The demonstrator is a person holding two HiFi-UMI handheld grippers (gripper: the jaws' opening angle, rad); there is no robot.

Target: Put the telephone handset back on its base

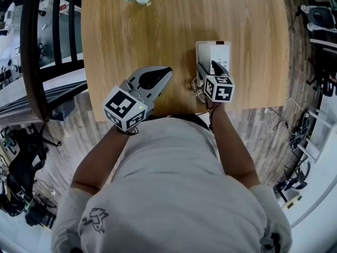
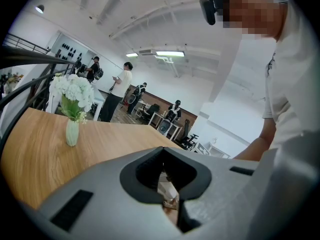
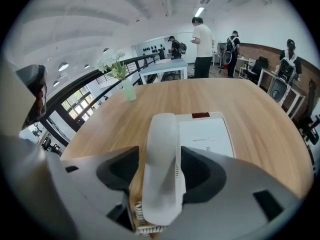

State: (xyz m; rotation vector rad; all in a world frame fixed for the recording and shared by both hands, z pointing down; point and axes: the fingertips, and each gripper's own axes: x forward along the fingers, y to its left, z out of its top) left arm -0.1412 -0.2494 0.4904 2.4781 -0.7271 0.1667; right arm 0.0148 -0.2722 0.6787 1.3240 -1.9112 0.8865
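Right now the handset [image 3: 164, 129] lies lengthwise on the left side of the base [image 3: 207, 136], its coiled cord [image 3: 141, 218] bunched under the near end. The right hand-held gripper [image 3: 160, 156] points steeply down over it with its jaws spread. The handset sits between them, and a strip of wood shows between it and the left jaw. The base stands on the table [image 3: 235, 99], close to the edge nearest the person. The left hand-held gripper [image 1: 166, 74] hovers just left of the base, nearly level, its jaws pressed together at the tips with nothing gripped. White flowers [image 3: 115, 64] in a vase stand at the far side of the table, well apart from the base.
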